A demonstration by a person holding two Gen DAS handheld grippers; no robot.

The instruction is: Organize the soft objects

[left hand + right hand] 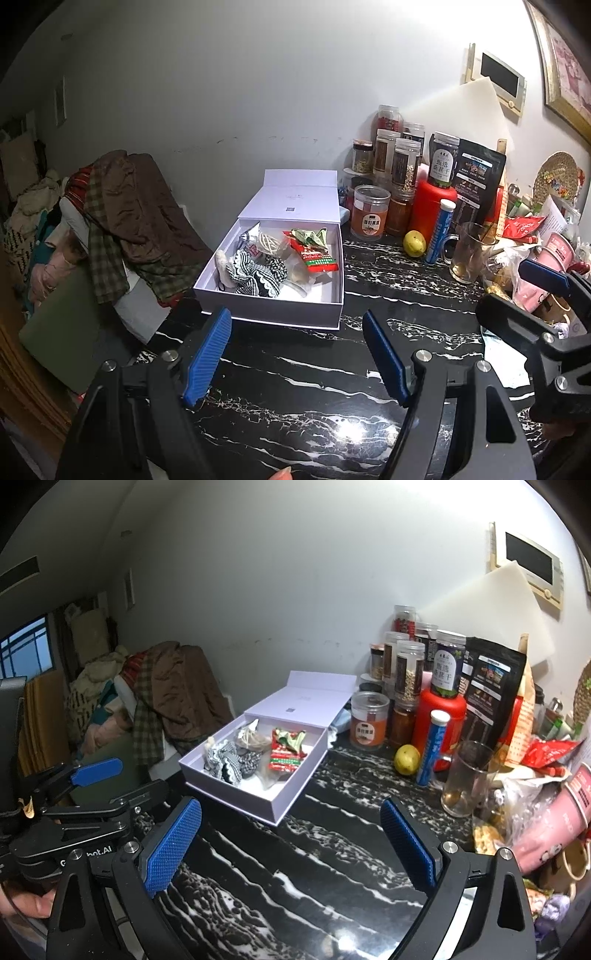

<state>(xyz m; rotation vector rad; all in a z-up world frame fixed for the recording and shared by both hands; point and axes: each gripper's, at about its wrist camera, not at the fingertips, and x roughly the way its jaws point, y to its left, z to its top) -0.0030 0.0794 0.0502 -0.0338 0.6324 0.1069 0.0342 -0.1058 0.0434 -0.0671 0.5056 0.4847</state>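
Note:
A white box (273,308) with its lid open stands on the black marble counter (295,387). Inside lie black-and-white fabric scrunchies (255,271), a beige knitted piece (267,243) and a red-green snack packet (312,253). The box also shows in the right wrist view (240,794), with the scrunchies (231,760) and the packet (286,751). My left gripper (297,354) is open and empty, just in front of the box. My right gripper (291,845) is open and empty, to the right of the box. Each gripper shows at the edge of the other's view.
Jars (369,218), a red bottle (432,210), a black pouch (476,184), a lemon (413,243), a blue tube (437,232) and a glass (467,254) crowd the back right. Pink packaging (554,819) lies far right. A pile of clothes (122,218) lies left of the counter.

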